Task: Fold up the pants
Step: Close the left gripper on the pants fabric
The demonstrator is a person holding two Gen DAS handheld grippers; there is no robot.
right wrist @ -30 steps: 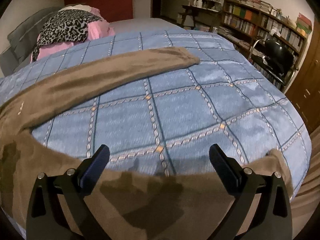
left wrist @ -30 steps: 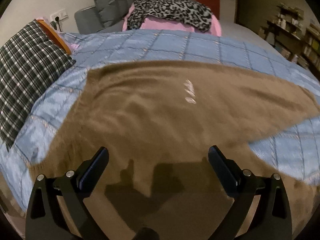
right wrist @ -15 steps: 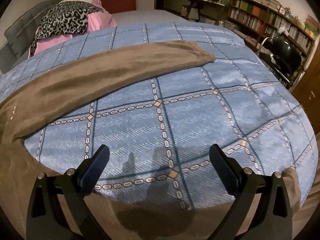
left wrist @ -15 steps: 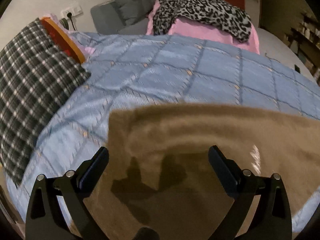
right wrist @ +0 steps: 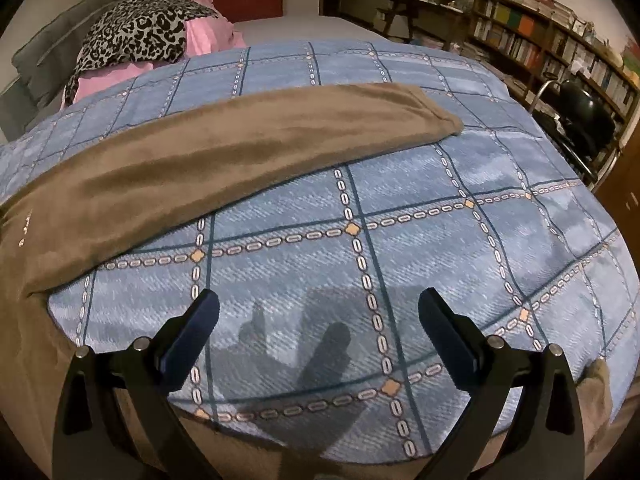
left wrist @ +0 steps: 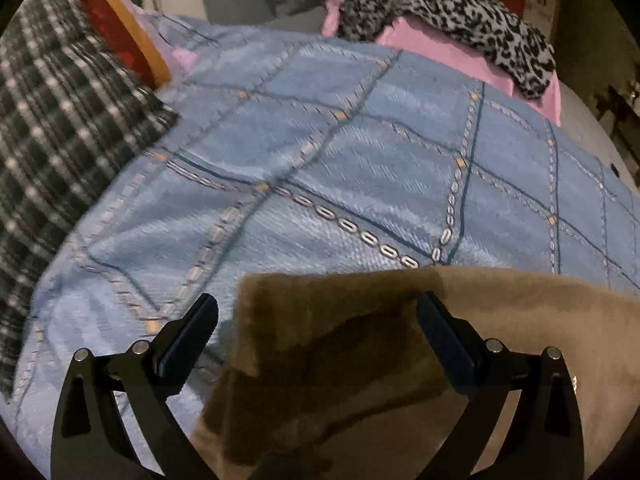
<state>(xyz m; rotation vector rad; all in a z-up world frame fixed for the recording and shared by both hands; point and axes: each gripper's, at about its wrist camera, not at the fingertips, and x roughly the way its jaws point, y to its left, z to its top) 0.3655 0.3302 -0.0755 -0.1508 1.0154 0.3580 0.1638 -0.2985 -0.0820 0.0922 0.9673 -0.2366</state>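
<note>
- Lying spread on the blue checked quilted bedspread point(right wrist: 440, 216), soft brown fleece pants point(right wrist: 224, 152) reach across it.
- Left gripper point(left wrist: 318, 322) gapes released over their corner.
- Right gripper point(right wrist: 319, 320) gapes released above bare quilt.

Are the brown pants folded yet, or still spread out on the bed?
Spread, unfolded. One leg of the brown pants lies at full length across the blue bedspread; the other runs apart along the near edge. Both grippers are open.
</note>
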